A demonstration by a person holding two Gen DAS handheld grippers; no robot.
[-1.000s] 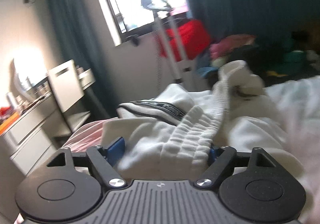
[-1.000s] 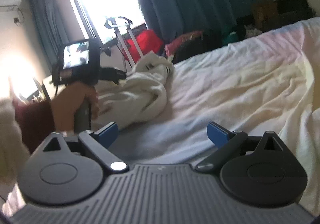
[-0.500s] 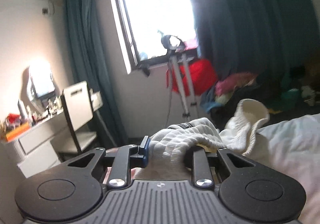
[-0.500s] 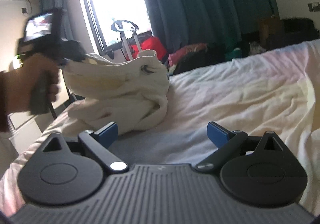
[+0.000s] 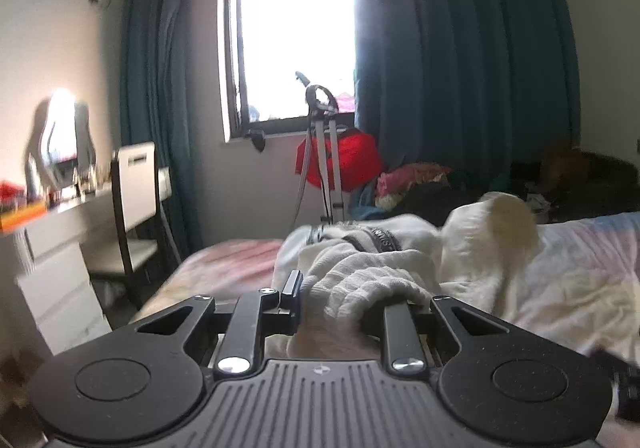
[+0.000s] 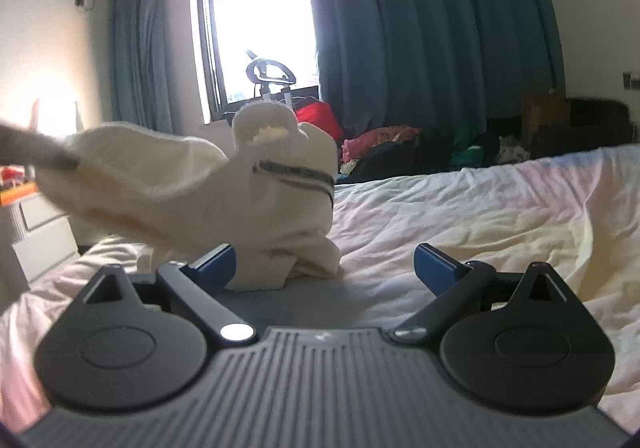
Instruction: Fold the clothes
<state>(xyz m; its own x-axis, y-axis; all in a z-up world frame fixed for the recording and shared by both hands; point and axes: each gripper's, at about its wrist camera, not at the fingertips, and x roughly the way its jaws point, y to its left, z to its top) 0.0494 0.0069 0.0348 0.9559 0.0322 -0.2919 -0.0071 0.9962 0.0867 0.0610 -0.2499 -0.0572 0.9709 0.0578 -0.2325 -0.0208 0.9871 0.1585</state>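
While the left gripper point(image 5: 350, 298) jaws pinch the white garment point(image 6: 248, 200), the right gripper point(image 6: 325, 266) jaws stand spread just beside it.

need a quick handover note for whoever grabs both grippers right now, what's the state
Left gripper: shut on the ribbed hem of the cream knit garment with a dark striped band, holding it up off the bed.
Right gripper: open, empty, low over the pale rumpled bedsheet, garment just ahead of its left finger.
Done: one edge lifted. No fold made yet.
Left: grab a second edge with the right gripper, spread the garment flat, fold.
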